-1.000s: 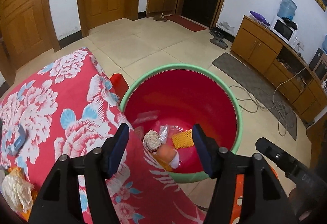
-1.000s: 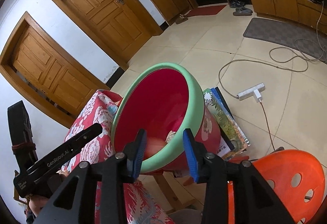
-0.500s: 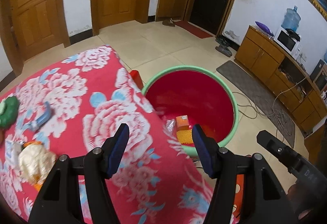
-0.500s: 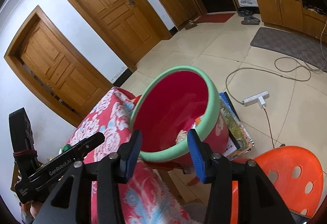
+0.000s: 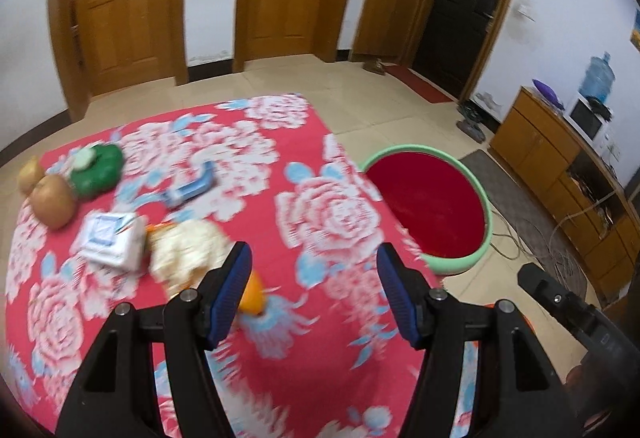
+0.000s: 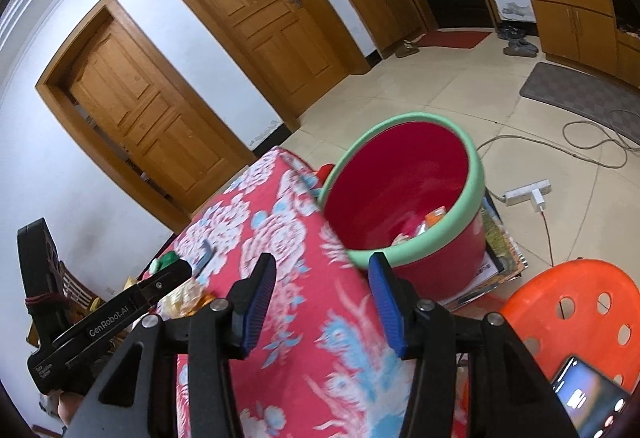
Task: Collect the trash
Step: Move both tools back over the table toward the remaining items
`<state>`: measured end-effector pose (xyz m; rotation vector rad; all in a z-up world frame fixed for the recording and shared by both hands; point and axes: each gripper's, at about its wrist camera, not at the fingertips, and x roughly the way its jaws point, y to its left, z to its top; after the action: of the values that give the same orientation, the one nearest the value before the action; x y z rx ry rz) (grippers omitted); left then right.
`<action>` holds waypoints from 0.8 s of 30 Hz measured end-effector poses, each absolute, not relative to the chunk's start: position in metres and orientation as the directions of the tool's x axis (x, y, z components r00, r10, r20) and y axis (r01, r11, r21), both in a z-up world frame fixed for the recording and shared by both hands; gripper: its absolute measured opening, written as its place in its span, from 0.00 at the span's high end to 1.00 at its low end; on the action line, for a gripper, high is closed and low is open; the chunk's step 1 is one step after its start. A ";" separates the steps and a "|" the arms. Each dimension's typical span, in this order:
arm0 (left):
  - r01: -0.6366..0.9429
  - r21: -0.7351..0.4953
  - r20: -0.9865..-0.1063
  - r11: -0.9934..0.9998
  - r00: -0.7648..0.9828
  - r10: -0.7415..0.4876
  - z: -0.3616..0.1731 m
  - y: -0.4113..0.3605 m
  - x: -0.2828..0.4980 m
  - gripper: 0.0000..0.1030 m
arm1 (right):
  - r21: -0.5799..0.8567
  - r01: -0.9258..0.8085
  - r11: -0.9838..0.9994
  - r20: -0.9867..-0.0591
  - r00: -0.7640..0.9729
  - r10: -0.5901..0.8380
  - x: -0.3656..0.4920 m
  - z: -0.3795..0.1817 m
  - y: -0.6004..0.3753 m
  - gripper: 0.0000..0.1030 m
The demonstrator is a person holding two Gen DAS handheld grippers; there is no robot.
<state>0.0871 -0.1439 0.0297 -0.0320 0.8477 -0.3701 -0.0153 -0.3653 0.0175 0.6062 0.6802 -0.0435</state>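
A red floral tablecloth [image 5: 332, 214] carries the litter: a crumpled cream wrapper [image 5: 188, 254], an orange scrap [image 5: 252, 294] and a white tissue pack [image 5: 112, 238]. My left gripper [image 5: 314, 296] hangs open above the cloth, just right of the wrapper, with nothing between its fingers. The red basin with a green rim [image 5: 452, 267] stands off the table's right edge. In the right wrist view that basin [image 6: 478, 182] holds several bits of trash [image 6: 420, 226]. My right gripper [image 6: 322, 302] is open and empty over the table corner beside it.
A blue item [image 5: 192, 190], a green object [image 5: 96, 170] and two brown fruits [image 5: 52, 200] lie at the table's far left. An orange stool [image 6: 580, 302] bearing a phone [image 6: 588, 398] is at the right. A power strip [image 6: 528, 194] and cables lie on the floor.
Both grippers have drawn back and up from the basin. The left view has swung left over the table, bringing the litter into sight. The right jaws have widened.
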 end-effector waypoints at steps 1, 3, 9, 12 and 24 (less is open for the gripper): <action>0.293 -0.174 -0.725 0.940 0.608 -0.323 0.030 -0.136 0.085 0.37 | 0.512 0.224 0.829 -0.601 0.783 0.160 -0.017 0.018 -0.361 0.50; 0.263 -0.172 -0.724 0.949 0.620 -0.304 0.030 -0.120 0.081 0.37 | 0.507 0.210 0.836 -0.602 0.780 0.169 -0.017 0.020 -0.352 0.49; 0.134 -0.181 -0.730 0.974 0.645 -0.225 0.020 -0.067 0.080 0.36 | 0.487 0.172 0.856 -0.612 0.766 0.195 -0.017 0.019 -0.326 0.47; 0.067 -0.182 -0.742 0.981 0.645 -0.182 0.009 -0.044 0.084 0.36 | 0.483 0.161 0.861 -0.623 0.754 0.208 -0.015 0.015 -0.318 0.47; -0.046 -0.185 -0.786 0.982 0.607 -0.120 -0.027 0.000 0.125 0.22 | 0.470 0.126 0.874 -0.650 0.719 0.246 0.005 0.000 -0.300 0.40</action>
<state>0.1253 0.0004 -0.0267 -0.1939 0.9191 -0.0432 0.0046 -0.2999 0.0001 0.5163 0.7746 0.0700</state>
